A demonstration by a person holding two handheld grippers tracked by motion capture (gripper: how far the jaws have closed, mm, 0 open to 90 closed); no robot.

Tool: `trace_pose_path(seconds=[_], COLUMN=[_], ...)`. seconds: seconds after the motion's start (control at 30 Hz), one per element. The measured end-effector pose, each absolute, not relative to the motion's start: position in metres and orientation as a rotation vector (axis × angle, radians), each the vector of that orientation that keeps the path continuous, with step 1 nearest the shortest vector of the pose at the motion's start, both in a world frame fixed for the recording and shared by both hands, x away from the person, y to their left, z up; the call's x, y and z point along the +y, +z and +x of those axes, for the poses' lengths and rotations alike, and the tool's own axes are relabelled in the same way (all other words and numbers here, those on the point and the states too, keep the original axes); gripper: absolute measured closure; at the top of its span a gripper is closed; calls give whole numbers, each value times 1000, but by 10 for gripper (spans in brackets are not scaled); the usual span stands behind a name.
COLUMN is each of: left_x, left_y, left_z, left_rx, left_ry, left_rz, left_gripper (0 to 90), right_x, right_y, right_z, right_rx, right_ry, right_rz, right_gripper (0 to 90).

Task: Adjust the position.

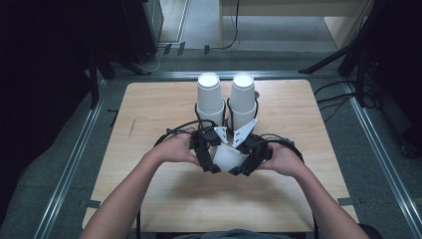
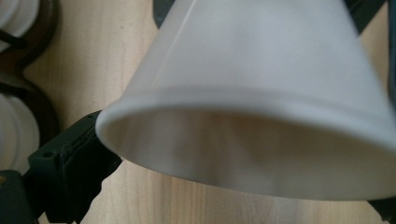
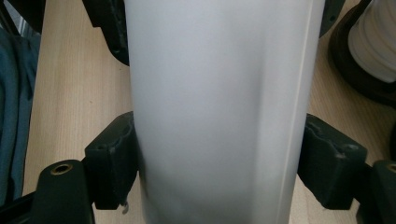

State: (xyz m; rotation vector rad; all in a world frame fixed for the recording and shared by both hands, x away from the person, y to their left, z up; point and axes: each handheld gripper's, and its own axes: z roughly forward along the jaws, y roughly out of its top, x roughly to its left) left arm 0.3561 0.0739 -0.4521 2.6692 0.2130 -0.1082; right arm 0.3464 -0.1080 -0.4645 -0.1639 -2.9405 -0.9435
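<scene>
Both your grippers meet on one white paper cup (image 1: 229,158), held low over the table (image 1: 149,109) just in front of you, near the two cup stacks (image 1: 226,97). The right gripper (image 3: 217,154) has its jaws pressed to the cup's wall from both sides, clearly pinching it. The left gripper (image 2: 70,182) shows one jaw beside the rim with the cup's mouth turned toward its camera; whether it actually clamps, you cannot tell. The risk is that the thin wall buckles if you squeeze harder or pull the two grippers against each other, and a crushed cup will slip or tear. If two nested cups are here, which can't be told, a skewed pull could jam them. Swinging backward could also knock over the stacks, which stand tall in black ring holders. The cup is smooth, matte and tapered, with a rolled rim and a faint side seam. The jaws are hard black plastic with worn pad edges. The table is pale wood grain.
</scene>
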Motion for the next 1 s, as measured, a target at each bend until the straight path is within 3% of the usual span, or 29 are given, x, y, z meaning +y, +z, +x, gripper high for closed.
trace_pose_path(seconds=[0.43,0.63,1.0], left_x=[89,93,104], left_y=[-450,-454,-456], left_z=[356,353,350], left_rx=[267,300,369], left_ry=[-126,-102,-171], left_rz=[2423,2411,2305], left_gripper=[0,0,0], right_x=[-119,-123,-126], right_y=[-460,-459,-456], right_z=[346,346,342], right_rx=[-2949,-2950,-2939], right_ry=[-1008,-1021,-1052], right_rz=[-163,-178,-172], right_gripper=[215,214,214])
